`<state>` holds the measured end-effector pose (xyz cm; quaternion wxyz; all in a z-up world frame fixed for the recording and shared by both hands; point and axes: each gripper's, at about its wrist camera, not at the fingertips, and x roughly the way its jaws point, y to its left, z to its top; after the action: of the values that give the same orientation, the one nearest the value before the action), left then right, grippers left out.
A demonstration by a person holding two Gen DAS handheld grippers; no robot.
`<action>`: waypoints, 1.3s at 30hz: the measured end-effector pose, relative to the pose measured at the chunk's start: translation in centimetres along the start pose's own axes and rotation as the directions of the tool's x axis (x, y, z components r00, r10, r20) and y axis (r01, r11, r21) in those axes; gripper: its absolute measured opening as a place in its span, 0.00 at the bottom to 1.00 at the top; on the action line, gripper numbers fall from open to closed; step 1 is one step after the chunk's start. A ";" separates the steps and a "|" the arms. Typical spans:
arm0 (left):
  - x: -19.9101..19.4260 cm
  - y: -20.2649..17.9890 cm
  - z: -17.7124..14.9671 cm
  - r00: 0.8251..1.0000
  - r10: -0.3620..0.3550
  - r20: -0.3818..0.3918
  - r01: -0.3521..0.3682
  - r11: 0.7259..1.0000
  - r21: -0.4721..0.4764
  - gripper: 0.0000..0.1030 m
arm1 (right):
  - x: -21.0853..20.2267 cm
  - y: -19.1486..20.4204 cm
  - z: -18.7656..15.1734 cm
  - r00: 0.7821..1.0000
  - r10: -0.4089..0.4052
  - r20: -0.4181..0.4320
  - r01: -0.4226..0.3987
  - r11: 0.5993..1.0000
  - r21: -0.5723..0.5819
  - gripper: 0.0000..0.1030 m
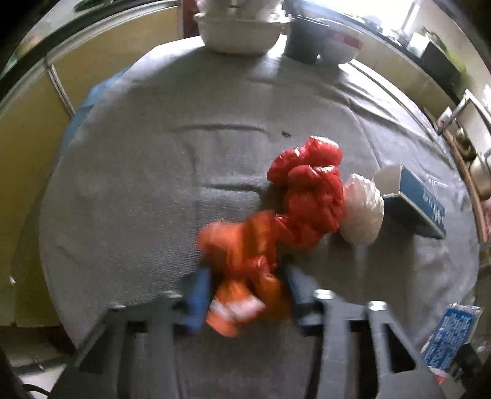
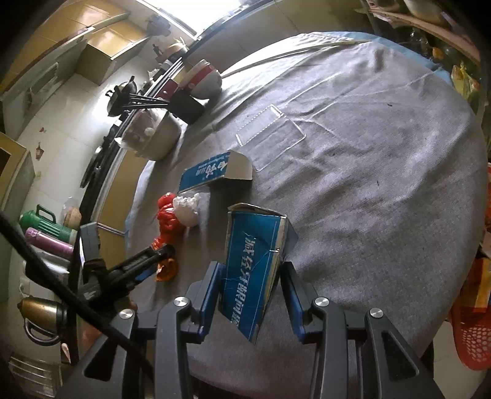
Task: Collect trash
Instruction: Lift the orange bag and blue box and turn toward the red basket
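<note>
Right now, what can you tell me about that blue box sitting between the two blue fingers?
The blue box is a crushed cardboard carton with white Chinese lettering and creased faces. Its far end is torn open, showing a pale grey inside. It rests tilted on the grey cloth, lengthwise between the fingers of the right gripper. The left finger lies against its side; the right one looks just apart, so the grip seems not yet shut. From the left wrist view it shows only at the frame's edge.

Daylight glare from window [image 2: 196,18], left view motion-blurred, fisheye bend w/ dark corners.
</note>
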<state>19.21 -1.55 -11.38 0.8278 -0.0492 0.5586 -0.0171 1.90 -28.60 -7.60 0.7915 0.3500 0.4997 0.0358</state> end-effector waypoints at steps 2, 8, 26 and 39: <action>-0.2 0.3 -0.3 0.999 -0.034 -0.006 0.034 0.999 -0.012 0.35 | -0.1 0.0 -0.1 1.000 0.007 0.005 -0.007 1.000 -0.006 0.41; -4.3 -0.9 -2.1 0.997 -0.046 0.067 0.044 0.998 0.037 0.34 | -1.7 0.5 -0.4 0.998 0.012 0.063 -0.009 0.999 -0.050 0.41; -13.1 -9.9 -6.1 0.955 -0.199 0.220 0.116 0.934 0.339 0.34 | -7.2 0.1 -1.4 0.965 0.088 0.246 -0.046 0.984 -0.171 0.41; -14.4 -11.4 -6.8 0.938 -0.087 0.335 -0.053 0.921 0.386 0.35 | -7.3 0.2 -1.6 0.963 0.056 0.265 -0.002 0.980 -0.201 0.41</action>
<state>7.79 -12.12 0.54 0.9059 0.1090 0.3892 -0.1262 -2.95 -30.59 -2.25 0.8824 0.2781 0.3763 0.0494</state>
